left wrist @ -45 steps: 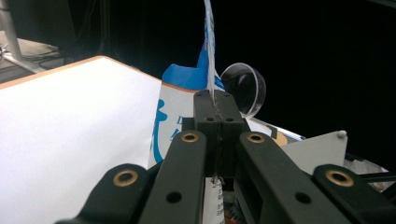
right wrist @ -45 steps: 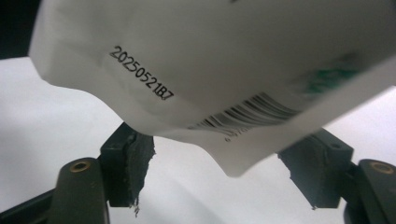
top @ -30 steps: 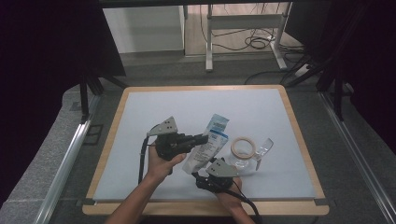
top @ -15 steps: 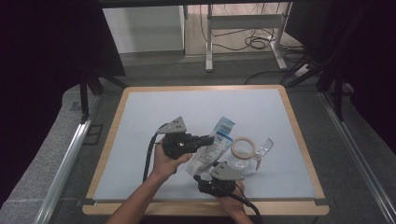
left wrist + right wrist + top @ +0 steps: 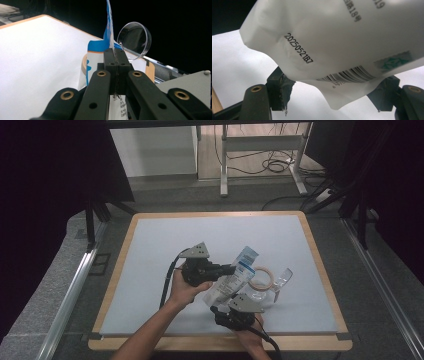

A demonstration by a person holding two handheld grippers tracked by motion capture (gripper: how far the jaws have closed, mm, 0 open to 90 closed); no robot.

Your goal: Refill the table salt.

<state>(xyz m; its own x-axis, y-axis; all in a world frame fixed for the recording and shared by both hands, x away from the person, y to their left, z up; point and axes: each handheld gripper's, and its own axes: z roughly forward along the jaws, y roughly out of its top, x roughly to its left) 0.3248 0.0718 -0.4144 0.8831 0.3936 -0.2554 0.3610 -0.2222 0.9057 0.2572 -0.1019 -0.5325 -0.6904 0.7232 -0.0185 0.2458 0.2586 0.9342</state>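
A white pouch with blue print is held up over the white table mat, slanting from lower left to upper right. My left gripper comes in from the left and is shut on the pouch's thin side seam; its jaws meet on the seam. My right gripper sits below the pouch. In the right gripper view the pouch's lower end, with a date code and a barcode, lies across the wide-set jaws and touches both pads.
A tan tape ring lies on the mat right of the pouch, with a clear plastic cup beside it; the cup's round mouth shows behind the pouch. A wooden frame borders the mat.
My left gripper has moved a little to the right, and the pouch's upper end has shifted right with it. The right gripper has stayed in place.
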